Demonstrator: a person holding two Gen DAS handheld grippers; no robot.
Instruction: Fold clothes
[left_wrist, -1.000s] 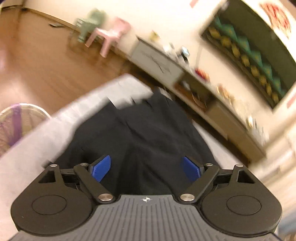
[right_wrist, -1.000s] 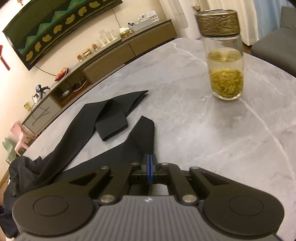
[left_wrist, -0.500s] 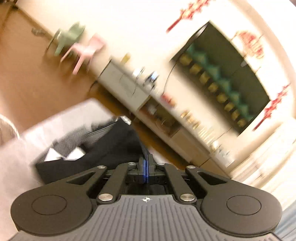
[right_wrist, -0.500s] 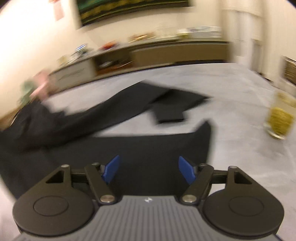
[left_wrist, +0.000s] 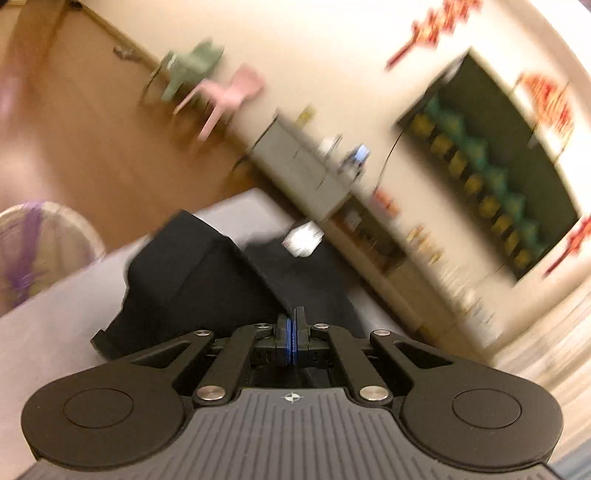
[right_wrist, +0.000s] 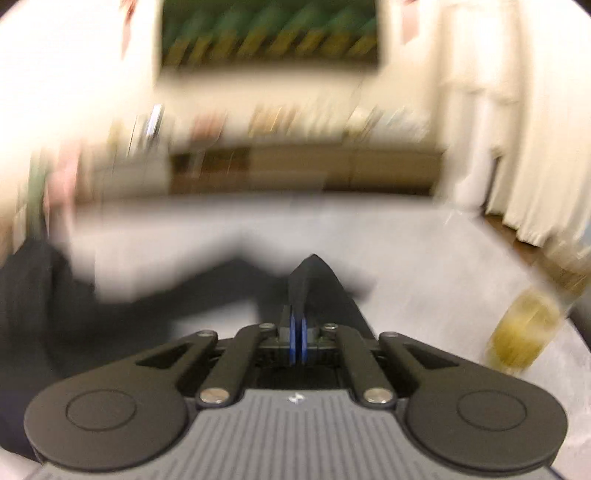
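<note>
While both frames smear with motion blur, the left gripper at lower centre of its view has its blue pads pressed together on a fold of the black garment, which rises in a taut ridge from the jaws toward the middle of the frame. A small white label shows on the cloth just above centre. The garment lies heaped on a pale grey table that fills the lower left. A round fan sits at the left edge, and a pink chair and a green chair stand on the wooden floor at upper left.

At lower centre of the other view, the right gripper is likewise clamped on the black garment, a peak of cloth standing up between its pads. The rest of the fabric trails across the table toward the left edge. A glass jar of yellowish contents stands on the table at lower right, well apart from the cloth.
</note>
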